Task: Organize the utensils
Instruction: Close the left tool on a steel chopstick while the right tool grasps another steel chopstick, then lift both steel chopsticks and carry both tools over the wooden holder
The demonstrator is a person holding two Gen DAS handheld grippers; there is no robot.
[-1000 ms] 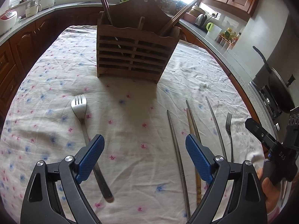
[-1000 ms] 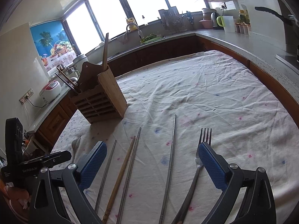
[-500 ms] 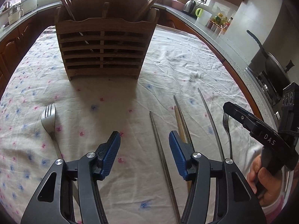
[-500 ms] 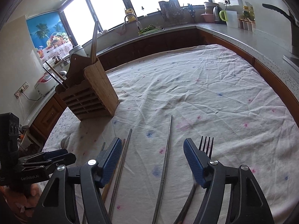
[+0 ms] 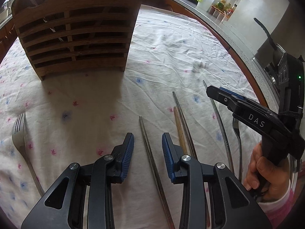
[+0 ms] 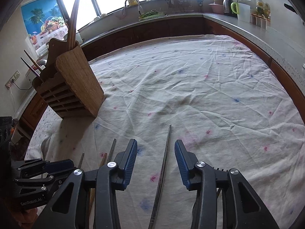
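Floral-clothed counter (image 5: 162, 43): I probably had each closing gripper, left gripper (image 5: 147, 152) and right gripper (image 6: 156, 162), astride one lengthwise metal chopstick (image 5: 150, 152), fingers (image 5: 127, 152) not yet touching.

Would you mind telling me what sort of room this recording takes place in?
Most likely a home kitchen: a sink tap under the windows, an electric kettle on the countertop, and a wooden utensil holder on a cloth-covered table.

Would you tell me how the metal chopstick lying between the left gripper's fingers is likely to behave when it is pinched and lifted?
The metal chopstick looks thin, straight and rigid, so it should not flex. Its smooth shiny shaft may slip or pivot between the closing pads of the left gripper. Lying flat on the soft tablecloth, it probably leaves little to grip.
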